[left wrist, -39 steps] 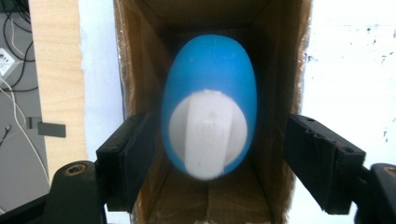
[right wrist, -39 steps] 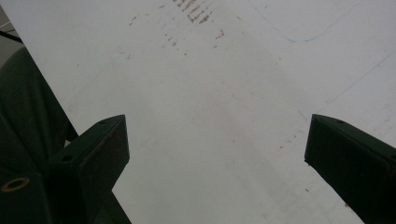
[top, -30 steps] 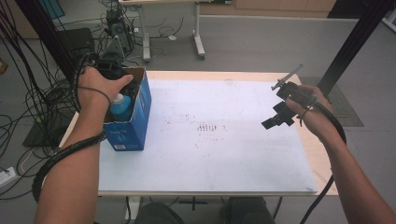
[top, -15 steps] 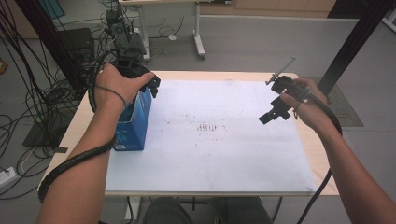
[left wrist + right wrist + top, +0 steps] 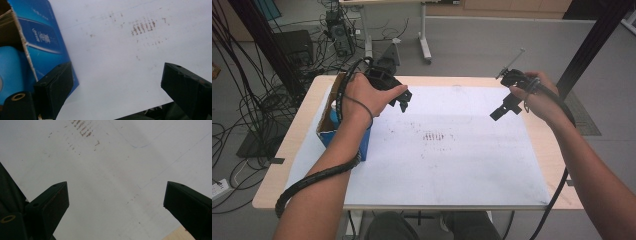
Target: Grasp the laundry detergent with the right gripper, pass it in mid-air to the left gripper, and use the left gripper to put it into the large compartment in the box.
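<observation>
The blue box stands on the left part of the white sheet, just below and to the left of my left gripper; its top is open, and a light blue thing sits inside, though I cannot tell what it is. In the left gripper view the box shows right beside my near jaw, with its printed blue side facing the sheet. My left hand holds that gripper above the sheet, jaws spread wide with nothing between them. Ahead of it, toward the middle of the sheet, lies a patch of small brown marks, which also shows in the left gripper view. My right gripper hangs well apart from the left one, over the right part of the sheet, gripped in my right hand; its jaws too stand wide apart and empty, with the same brown marks beyond them. The sheet covers most of the wooden table, and cables lie on the floor to my left.
</observation>
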Available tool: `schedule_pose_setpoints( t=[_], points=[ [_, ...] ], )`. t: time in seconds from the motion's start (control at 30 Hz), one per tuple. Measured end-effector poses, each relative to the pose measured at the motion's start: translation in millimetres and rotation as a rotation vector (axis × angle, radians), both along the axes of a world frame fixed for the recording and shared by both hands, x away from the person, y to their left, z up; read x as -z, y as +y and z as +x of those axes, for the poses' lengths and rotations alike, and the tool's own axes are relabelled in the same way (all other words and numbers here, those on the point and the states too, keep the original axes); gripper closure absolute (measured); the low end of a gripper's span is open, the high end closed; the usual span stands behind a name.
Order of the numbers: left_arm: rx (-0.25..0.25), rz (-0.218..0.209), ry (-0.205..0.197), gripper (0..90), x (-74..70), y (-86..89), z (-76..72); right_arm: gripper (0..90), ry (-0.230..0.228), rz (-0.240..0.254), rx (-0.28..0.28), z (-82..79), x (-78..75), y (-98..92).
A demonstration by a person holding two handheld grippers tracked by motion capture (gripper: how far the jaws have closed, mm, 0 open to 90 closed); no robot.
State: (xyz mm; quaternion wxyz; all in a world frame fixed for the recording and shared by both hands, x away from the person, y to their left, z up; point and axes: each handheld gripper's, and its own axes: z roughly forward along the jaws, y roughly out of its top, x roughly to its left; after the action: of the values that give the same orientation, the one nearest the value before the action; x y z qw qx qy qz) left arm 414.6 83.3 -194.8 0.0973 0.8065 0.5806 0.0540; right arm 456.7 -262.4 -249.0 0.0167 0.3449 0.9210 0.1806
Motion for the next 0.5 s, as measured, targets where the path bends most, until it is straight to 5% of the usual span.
schedule_pose_setpoints(
  t=[0.5],
  points=[
    [0.028, -0.004, 0.011, 11.4, 5.2, -14.0, 1.2, 5.8, -0.004, -0.017, -0.004, 13.3, -3.3, 4.7]
  ],
)
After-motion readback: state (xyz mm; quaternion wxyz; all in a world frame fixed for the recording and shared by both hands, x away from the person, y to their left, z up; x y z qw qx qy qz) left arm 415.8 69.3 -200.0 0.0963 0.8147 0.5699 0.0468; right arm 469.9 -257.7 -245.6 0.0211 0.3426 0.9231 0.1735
